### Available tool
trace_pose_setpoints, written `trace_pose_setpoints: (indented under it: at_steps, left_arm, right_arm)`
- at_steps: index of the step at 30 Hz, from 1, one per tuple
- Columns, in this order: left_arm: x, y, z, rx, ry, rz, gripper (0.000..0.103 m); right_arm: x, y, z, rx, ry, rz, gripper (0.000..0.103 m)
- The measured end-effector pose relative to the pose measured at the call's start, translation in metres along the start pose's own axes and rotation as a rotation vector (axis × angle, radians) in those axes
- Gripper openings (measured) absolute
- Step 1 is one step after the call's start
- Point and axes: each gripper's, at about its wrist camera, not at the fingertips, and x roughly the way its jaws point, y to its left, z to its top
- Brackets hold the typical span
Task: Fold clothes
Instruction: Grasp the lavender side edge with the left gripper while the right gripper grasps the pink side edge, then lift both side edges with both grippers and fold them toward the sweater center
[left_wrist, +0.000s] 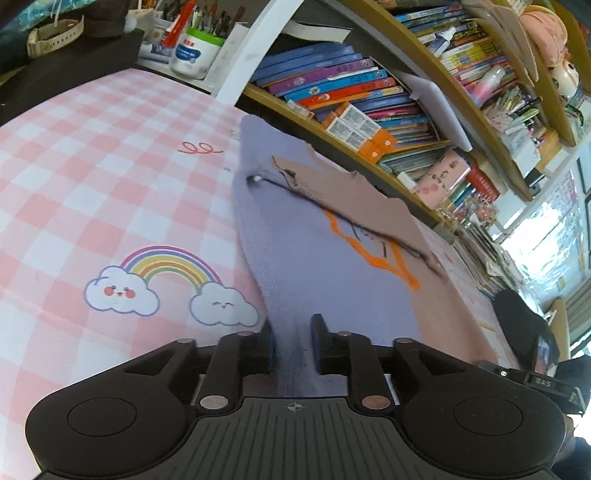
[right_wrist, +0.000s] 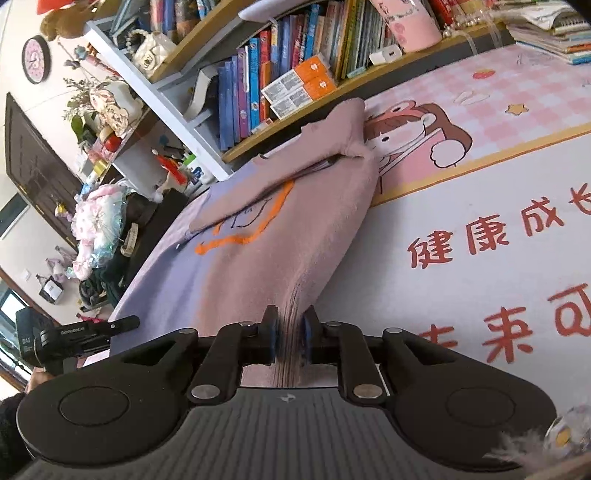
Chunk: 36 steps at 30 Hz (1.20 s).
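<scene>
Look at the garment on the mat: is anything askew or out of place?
Yes. The garment is not flat: a pink flap is folded over the lilac front at a slant, partly hiding the orange print. Each claw, left and right, pinches its near edge into pleats.

The right tool (right_wrist: 289, 332) pinches the near edge of a pink-and-lilac garment (right_wrist: 258, 254) lying on a printed mat (right_wrist: 480, 192).

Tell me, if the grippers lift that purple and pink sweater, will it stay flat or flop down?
It will probably flop. The sweater looks like soft knit, and it bunches into pleats where the right gripper pinches it. The sleeve folded across the top would likely slide or fall open, since nothing pins it. With the left gripper on its own corner, the middle would probably sag.
</scene>
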Motion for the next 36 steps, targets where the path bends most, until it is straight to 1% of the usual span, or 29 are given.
trace_pose_setpoints:
  at_steps: [8,12,14,15,16,18,23,25,29,31,33,36]
  left_arm:
    - [0.005,-0.005,0.002,0.024,0.0,0.011,0.026]
    - [0.006,-0.003,0.003,0.012,0.0,0.0,0.024]
    - [0.007,-0.003,0.004,0.005,-0.008,0.006,0.019]
    - [0.008,-0.002,0.004,0.006,-0.014,0.023,0.009]
    - [0.01,-0.001,0.004,0.007,-0.021,0.035,0.006]
    - [0.011,0.001,0.005,-0.01,-0.028,0.025,0.006]
    - [0.003,-0.006,0.003,0.009,-0.028,-0.024,0.006]
    - [-0.001,-0.008,0.001,0.01,-0.023,-0.04,0.006]
    - [-0.003,-0.006,-0.007,-0.007,0.004,-0.046,0.006]
    - [-0.002,-0.004,-0.01,-0.024,0.022,-0.042,0.011]
    - [-0.004,0.0,-0.013,-0.034,0.026,-0.058,0.015]
    - [-0.008,0.004,-0.015,-0.052,0.021,-0.077,0.017]
  right_arm:
    - [0.001,-0.013,-0.001,0.07,0.0,0.052,0.014]
    - [0.001,-0.012,-0.001,0.066,0.0,0.052,0.014]
    - [0.0,-0.013,-0.002,0.07,-0.004,0.046,0.011]
    - [0.0,-0.013,-0.002,0.071,-0.007,0.043,0.011]
    - [-0.001,-0.014,-0.003,0.078,-0.013,0.04,0.01]
    - [-0.002,-0.015,-0.004,0.09,-0.026,0.035,0.009]
    - [-0.018,-0.01,-0.004,0.068,-0.068,0.029,0.008]
    - [-0.024,-0.007,-0.005,0.058,-0.064,0.028,0.008]
    - [-0.028,-0.005,-0.011,0.045,-0.04,0.016,0.009]
    - [-0.031,-0.007,-0.014,0.049,-0.034,0.015,0.009]
    - [-0.032,-0.008,-0.016,0.053,-0.031,0.008,0.009]
    - [-0.033,-0.009,-0.02,0.058,-0.032,-0.002,0.009]
